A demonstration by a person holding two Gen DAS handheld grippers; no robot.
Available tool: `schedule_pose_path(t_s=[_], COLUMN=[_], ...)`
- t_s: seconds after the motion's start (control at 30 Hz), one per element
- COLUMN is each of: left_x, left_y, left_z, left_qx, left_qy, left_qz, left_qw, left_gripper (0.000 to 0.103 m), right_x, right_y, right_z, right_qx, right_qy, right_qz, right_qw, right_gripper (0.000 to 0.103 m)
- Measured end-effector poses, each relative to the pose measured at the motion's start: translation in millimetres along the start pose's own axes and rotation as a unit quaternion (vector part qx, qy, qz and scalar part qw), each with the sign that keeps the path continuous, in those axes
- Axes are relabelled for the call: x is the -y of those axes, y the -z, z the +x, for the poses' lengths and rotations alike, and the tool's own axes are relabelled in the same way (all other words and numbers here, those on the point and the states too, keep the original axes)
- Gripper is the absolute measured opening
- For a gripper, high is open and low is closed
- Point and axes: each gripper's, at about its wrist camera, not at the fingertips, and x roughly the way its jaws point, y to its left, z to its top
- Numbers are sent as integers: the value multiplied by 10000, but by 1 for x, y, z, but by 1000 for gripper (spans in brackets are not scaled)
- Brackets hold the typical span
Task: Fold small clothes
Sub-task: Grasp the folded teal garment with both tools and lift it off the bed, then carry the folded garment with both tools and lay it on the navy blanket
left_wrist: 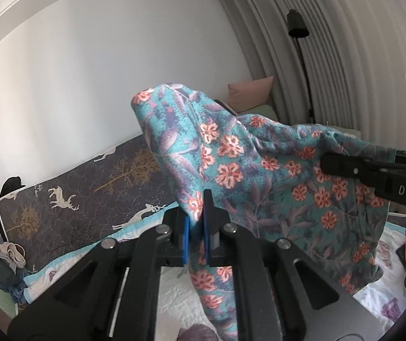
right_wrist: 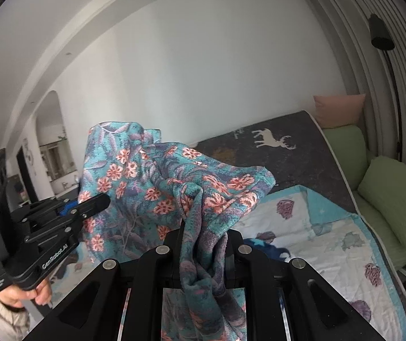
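While held aloft, one floral garment (left_wrist: 259, 176); two grippers clamped, seemingly: left gripper (left_wrist: 198, 227); right gripper (right_wrist: 203, 244).

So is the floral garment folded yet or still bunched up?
Not folded: the floral garment hangs bunched and creased between the left gripper and right gripper, above the bed.

Left hand-held gripper (left_wrist: 197, 221): black frame, blue-padded fingers (left_wrist: 186, 236) drawn nearly together, pinching a fold of the teal floral-print fabric garment (left_wrist: 259, 176); raised, pointing forward and up. Seen from the right wrist view, it enters from the left, tilted upward, with bare fingers of the person's left hand (right_wrist: 36, 292) wrapped around its grip.

Right hand-held gripper (right_wrist: 203, 236): black, jaws closed on a bunched twist of the same garment; held level with the left one.
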Motion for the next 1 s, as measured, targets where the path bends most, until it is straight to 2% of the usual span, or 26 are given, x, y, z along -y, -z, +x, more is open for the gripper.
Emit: schedule_pose_path(t_s=[0.2, 0.43, 0.57, 0.63, 0.67, 0.7, 0.73, 0.8, 0.87, 1.0], left_x=[9, 24, 38, 45, 46, 45, 44, 41, 38, 42], left_y=[23, 80, 132, 162, 176, 190, 201, 207, 209, 206], left_z=[85, 205, 270, 300, 313, 322, 326, 328, 326, 323], left_qx=[-281, -788, -1332, -1698, -1869, -1972, -1965, -1826, -1849, -1890], left_qy=[-93, -403, -881, -1122, -1178, -1145, -1008, -813, -741, -783], left_qz=[51, 109, 378, 622, 720, 694, 446, 161, 9, 162], left_qw=[9995, 9960, 9864, 9771, 9726, 9712, 9743, 9797, 9800, 9787], left_gripper=[9, 10, 13, 13, 13, 13, 4, 0, 0, 0], right_x=[37, 86, 102, 106, 108, 111, 113, 121, 135, 162], right_y=[1, 49, 100, 128, 142, 153, 163, 170, 168, 165], right_z=[75, 195, 268, 297, 309, 319, 323, 322, 318, 303], right_qx=[-167, -719, -1334, -1626, -1770, -1887, -1883, -1757, -1822, -1893], right_qy=[301, 746, 1350, 1764, 2042, 2258, 2338, 2218, 2072, 1714], right_qz=[60, 34, -329, -636, -808, -927, -960, -737, -328, 478], right_qw=[9994, 9946, 9813, 9687, 9594, 9512, 9490, 9563, 9606, 9657], right_gripper=[14, 15, 26, 32, 40, 42, 45, 51, 61, 76])
